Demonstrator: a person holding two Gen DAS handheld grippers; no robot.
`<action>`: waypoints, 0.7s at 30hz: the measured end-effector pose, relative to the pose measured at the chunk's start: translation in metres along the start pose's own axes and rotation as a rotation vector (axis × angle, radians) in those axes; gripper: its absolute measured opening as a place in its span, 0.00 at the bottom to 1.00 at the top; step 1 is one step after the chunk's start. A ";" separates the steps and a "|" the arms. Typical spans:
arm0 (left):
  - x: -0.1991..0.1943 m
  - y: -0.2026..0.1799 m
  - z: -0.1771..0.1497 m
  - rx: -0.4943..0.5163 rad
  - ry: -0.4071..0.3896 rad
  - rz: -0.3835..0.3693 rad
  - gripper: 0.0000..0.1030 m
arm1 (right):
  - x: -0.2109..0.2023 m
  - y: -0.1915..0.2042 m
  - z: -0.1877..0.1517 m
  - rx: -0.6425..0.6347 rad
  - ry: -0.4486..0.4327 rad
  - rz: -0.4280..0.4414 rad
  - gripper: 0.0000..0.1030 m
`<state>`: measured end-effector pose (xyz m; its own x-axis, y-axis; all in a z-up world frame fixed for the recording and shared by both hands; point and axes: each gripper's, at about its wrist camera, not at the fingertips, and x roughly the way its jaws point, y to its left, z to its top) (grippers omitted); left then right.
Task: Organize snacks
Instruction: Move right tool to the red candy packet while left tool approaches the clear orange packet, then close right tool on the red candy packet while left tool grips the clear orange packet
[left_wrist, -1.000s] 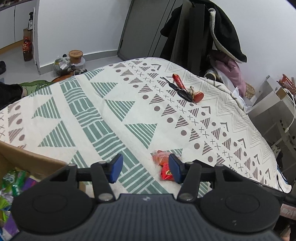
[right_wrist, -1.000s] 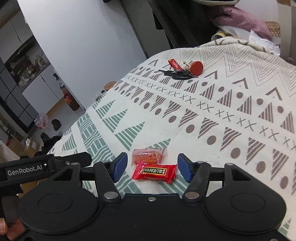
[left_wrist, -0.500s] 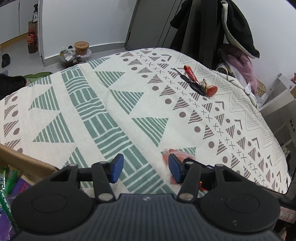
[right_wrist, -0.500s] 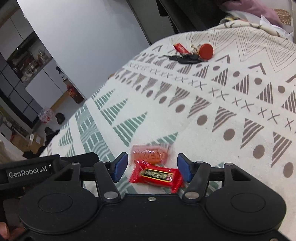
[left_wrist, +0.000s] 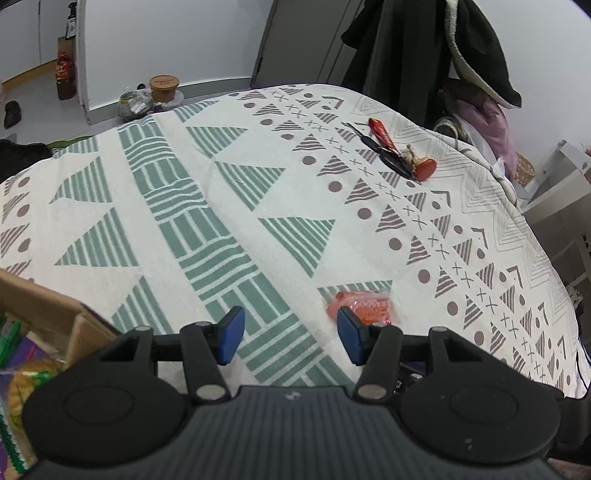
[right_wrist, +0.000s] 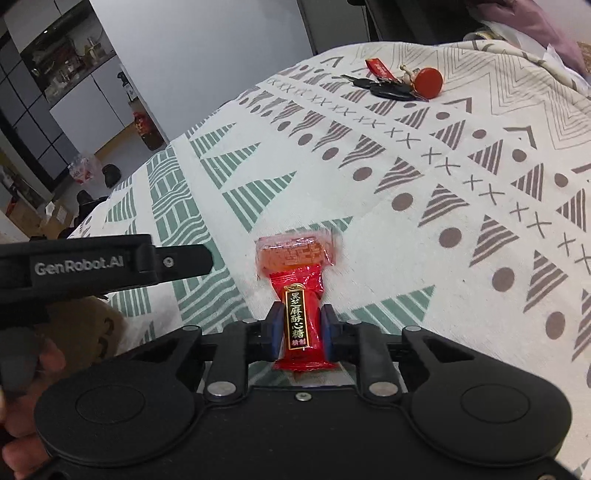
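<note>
The right gripper (right_wrist: 297, 328) was clamped across the middle of the red candy (right_wrist: 297, 325), its blue pads (right_wrist: 274, 328) pressing the wrapper from both sides at lower centre of the right wrist frame. The candy stood lengthwise between the jaws, its far twisted end touching or overlapping the orange candy (right_wrist: 295, 254), which lay flat on the cloth (right_wrist: 406, 166) just above it. Both looked light, small and crinkly: a thin slippery film over a firmer core, so the sound hold is across the filled middle, not on the flared ends, which would likely fold and slide out. The left gripper (left_wrist: 288, 334) stood released and empty, jaws apart above the cloth at lower centre of its frame, with the orange candy (left_wrist: 360, 306) just beyond its right pad. The box (left_wrist: 44, 306) of snacks sat at the lower left edge. Keys (right_wrist: 391, 83) lay far up the cloth, well apart.
</note>
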<state>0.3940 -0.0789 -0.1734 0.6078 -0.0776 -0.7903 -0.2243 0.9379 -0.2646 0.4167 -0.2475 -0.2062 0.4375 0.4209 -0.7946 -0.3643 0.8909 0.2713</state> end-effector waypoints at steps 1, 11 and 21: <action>0.001 -0.002 0.000 0.008 0.002 -0.004 0.54 | -0.002 -0.002 0.000 0.008 0.005 -0.001 0.20; 0.023 -0.030 0.004 0.114 0.015 -0.048 0.60 | -0.022 -0.045 -0.002 0.185 -0.032 -0.074 0.20; 0.056 -0.051 0.005 0.229 0.059 0.013 0.71 | -0.025 -0.071 -0.002 0.275 -0.069 -0.080 0.20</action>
<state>0.4431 -0.1291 -0.2009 0.5591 -0.0778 -0.8255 -0.0497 0.9906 -0.1270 0.4303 -0.3214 -0.2065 0.5145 0.3499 -0.7829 -0.0938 0.9304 0.3542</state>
